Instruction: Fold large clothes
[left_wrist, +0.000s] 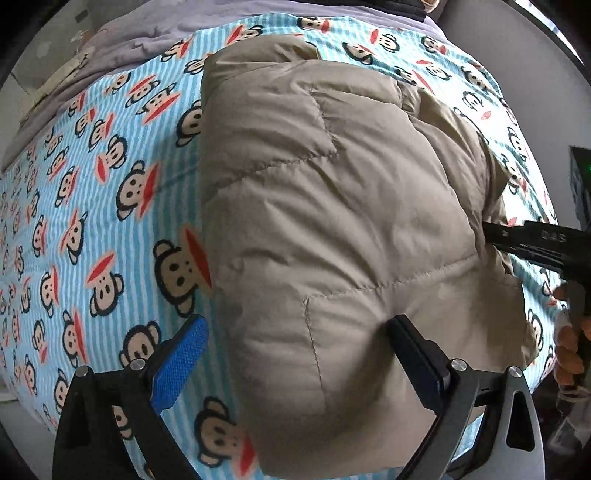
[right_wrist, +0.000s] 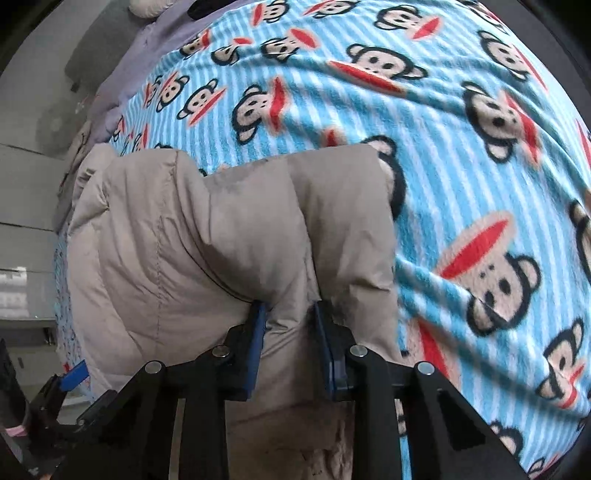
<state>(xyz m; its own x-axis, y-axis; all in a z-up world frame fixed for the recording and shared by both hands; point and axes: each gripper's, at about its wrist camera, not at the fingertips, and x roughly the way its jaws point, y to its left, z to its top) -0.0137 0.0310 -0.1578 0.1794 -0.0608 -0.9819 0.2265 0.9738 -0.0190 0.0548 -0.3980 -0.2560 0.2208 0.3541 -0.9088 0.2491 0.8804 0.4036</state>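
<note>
Your right gripper (right_wrist: 290, 314) pinches a fold of the beige padded jacket (left_wrist: 332, 221), which lies folded on the monkey-print striped blanket (left_wrist: 92, 184); your left gripper (left_wrist: 299, 332) stands wide, one finger pressing the jacket; no writing is legible.

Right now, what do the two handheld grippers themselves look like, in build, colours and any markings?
The left gripper has black linkage arms with round silver pivot pins, a grey metal bracket on one side, and fingers faced with blue textured pads. The right gripper is built alike: black arms, silver pins, blue pads. Seen from the left wrist view, its black body carries small grey lettering, too blurred to read.
</note>
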